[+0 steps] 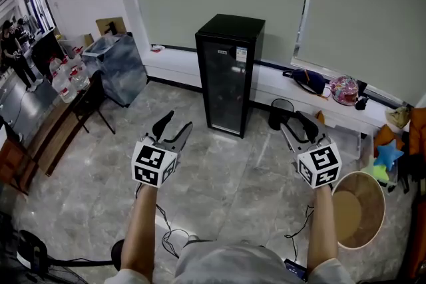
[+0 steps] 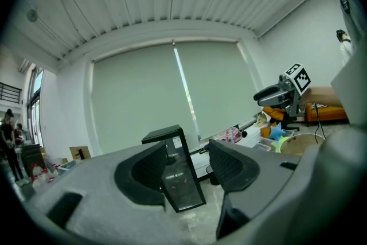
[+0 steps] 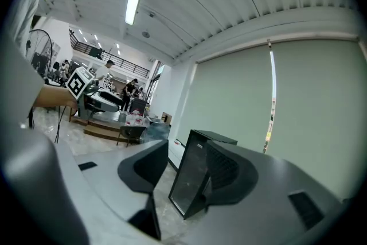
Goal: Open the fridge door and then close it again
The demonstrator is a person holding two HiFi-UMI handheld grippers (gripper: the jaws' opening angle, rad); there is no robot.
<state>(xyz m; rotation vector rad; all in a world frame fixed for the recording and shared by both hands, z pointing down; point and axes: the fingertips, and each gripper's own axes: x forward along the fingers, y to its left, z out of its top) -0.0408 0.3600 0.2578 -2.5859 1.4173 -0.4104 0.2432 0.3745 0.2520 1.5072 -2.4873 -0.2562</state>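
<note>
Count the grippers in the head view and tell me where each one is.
2. The left gripper is left of centre, the right gripper right of centre, both held over the floor short of the black fridge. No others seem hidden.

My left tongs [image 1: 176, 123] and right tongs [image 1: 293, 122] — grey, black-padded — each wear a white cube [image 1: 154, 164] of black square markers; my sleeves [image 1: 325, 272] are pale.

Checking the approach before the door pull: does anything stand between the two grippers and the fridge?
Nothing visible does. Only bare floor lies between the left gripper, the right gripper and the closed fridge. A black bin stands beside the fridge, off that path.
</note>
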